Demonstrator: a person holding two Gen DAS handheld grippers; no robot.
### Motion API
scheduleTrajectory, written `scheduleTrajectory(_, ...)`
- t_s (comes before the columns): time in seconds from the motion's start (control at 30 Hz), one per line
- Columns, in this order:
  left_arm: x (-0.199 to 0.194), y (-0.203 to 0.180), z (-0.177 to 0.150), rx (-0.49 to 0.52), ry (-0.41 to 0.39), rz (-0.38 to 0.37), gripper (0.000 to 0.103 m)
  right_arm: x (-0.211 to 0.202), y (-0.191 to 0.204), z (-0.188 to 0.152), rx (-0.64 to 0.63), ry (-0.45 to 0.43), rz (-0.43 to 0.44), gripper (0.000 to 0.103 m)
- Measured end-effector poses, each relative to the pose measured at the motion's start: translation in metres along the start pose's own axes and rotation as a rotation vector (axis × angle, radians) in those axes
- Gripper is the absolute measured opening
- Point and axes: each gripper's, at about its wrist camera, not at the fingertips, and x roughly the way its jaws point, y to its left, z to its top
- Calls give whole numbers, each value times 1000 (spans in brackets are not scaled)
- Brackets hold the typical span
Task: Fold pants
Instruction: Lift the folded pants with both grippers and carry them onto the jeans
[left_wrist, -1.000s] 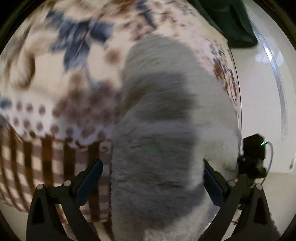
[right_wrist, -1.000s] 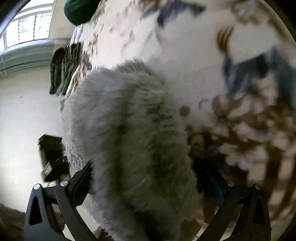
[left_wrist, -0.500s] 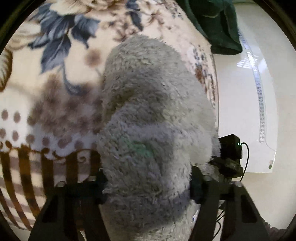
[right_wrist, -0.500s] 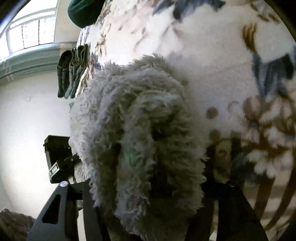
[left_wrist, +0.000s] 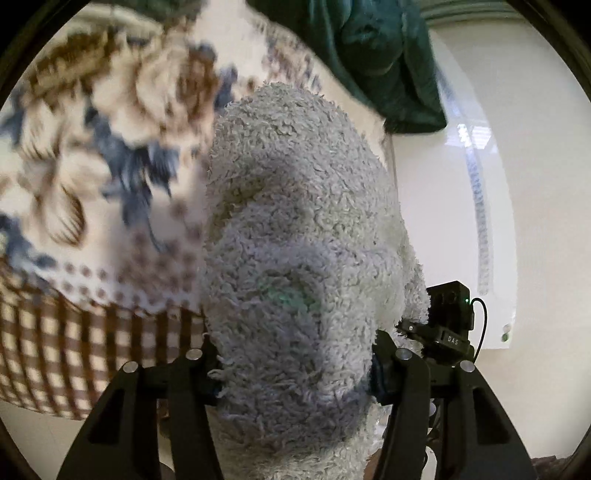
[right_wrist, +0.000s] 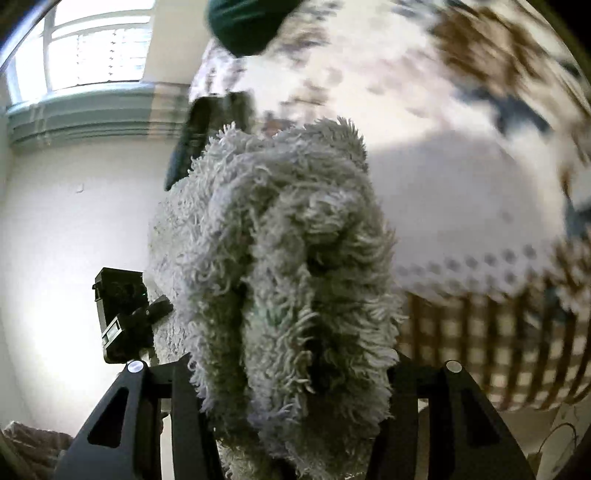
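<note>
Bunching between both sets of fingers, the fluffy grey pants (left_wrist: 295, 258) are being held above a floral blanket (left_wrist: 110, 166). A thick fold is being pinched by the left gripper (left_wrist: 295, 373), and another by the right gripper (right_wrist: 295, 376). A dark green garment (left_wrist: 376, 55) is being seen lying at the blanket's far edge.

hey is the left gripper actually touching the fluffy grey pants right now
Touching. The left wrist view shows the left gripper with its jaws closed in against both sides of the grey pants, the fleece bulging between and over them.
</note>
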Motion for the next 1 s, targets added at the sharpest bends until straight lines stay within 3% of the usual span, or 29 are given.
scheduleTrajectory(0.17,-85,-11,51,16,-84,-8,53,29,118,58,-90,-10,9,50)
scheduleTrajectory(0.27,-142,-6,101,23,-137,-15,53,31,154,62,-138,-16,9,50)
scheduleTrajectory(0.37,-200,8,174,40,-183,-19,53,34,167,60,-165,-34,12,50)
scheduleTrajectory(0.5,-259,39,254,79,-224,9,53,44,151,64,-172,-56,30,50)
scheduleTrajectory(0.6,-287,71,332,84,-245,27,53,102,189,125,-161,-60,34,50)
scheduleTrajectory(0.7,-293,110,401,75,-236,44,53,157,202,176,-136,-40,20,50)
scheduleTrajectory(0.83,-272,169,468,23,-181,101,54,223,202,236,-103,-4,-60,52)
scheduleTrajectory(0.97,-244,216,498,-57,-97,182,56,264,185,259,-70,47,-182,60)
scheduleTrajectory(1.0,-240,224,500,-68,-84,186,58,269,183,261,-67,58,-203,70)
